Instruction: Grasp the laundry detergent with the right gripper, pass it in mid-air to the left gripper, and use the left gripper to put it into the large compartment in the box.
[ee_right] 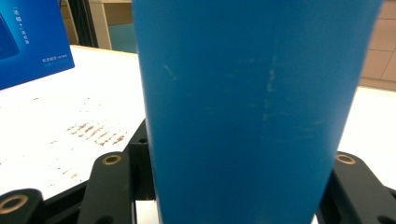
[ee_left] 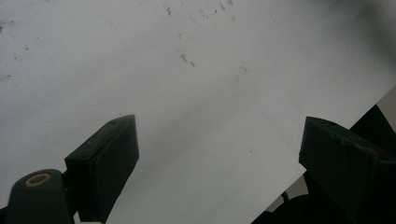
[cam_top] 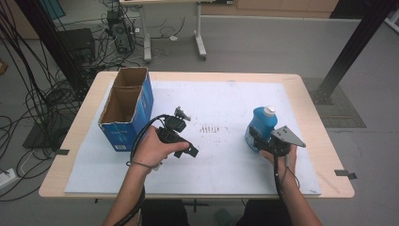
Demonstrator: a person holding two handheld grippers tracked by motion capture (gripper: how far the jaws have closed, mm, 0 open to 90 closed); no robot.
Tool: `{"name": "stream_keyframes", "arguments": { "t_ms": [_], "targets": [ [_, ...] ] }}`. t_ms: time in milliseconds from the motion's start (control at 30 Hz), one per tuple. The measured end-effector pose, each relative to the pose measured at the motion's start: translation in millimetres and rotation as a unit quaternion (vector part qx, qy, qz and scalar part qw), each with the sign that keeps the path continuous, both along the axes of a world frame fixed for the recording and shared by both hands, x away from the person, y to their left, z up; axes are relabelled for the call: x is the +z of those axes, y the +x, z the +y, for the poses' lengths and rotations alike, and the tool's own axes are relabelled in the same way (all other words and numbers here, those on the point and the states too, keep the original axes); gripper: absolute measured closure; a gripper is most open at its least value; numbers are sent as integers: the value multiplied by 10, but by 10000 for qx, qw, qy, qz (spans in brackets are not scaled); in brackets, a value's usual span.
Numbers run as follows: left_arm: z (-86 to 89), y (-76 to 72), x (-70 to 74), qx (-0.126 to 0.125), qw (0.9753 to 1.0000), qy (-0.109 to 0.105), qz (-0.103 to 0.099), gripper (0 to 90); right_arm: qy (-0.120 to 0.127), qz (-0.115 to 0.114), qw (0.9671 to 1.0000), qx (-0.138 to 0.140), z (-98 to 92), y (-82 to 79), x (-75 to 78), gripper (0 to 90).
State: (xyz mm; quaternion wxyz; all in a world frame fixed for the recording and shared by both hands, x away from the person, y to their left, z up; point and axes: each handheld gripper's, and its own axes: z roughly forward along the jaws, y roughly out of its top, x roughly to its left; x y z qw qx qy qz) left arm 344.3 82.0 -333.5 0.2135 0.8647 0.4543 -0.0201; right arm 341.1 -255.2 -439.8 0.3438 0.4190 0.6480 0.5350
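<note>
Blue bottle (cam_top: 260,126) upright at tabletop (cam_top: 310,106) right, clamped between right tool (cam_top: 266,141) jaws; scuffed wall seen close in right gripper view. Left tool (ee_left: 219,154) spread wide, empty, above white sheet (ee_left: 196,70); cardboard box (cam_top: 127,106) far left.

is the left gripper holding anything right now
No, the left gripper has its jaws spread wide apart over the bare white table cover, with nothing between them.
</note>
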Motion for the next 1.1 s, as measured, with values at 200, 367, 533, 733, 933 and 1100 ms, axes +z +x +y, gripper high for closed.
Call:
{"name": "stream_keyframes", "arguments": {
  "t_ms": [200, 367, 533, 733, 933, 1100],
  "targets": [
    [-9, -5, 2, -8, 10000, 0, -4, 124, -2, -12, 10000, 5, -1, -1, -2, 439],
    [-23, -1, 26, -21, 10000, 5, -25, 123, 2, -4, 10000, 27, -7, 2, 0, 441],
    [-20, 17, 71, -44, 10000, 11, -64, 123, 7, 36, 10000, 47, -10, 6, 10, 443],
    [-18, 50, 135, -65, 9999, 48, -115, 124, 41, 100, 9999, 111, -34, 16, 32, 444],
    [-18, 93, 219, -117, 9997, 104, -162, 123, 18, 116, 9997, 216, -58, 28, 161, 444],
    [-26, 148, 321, -191, 9996, 119, -195, 123, -85, 214, 9990, 388, -77, 62, 276, 444]
  ]
}}
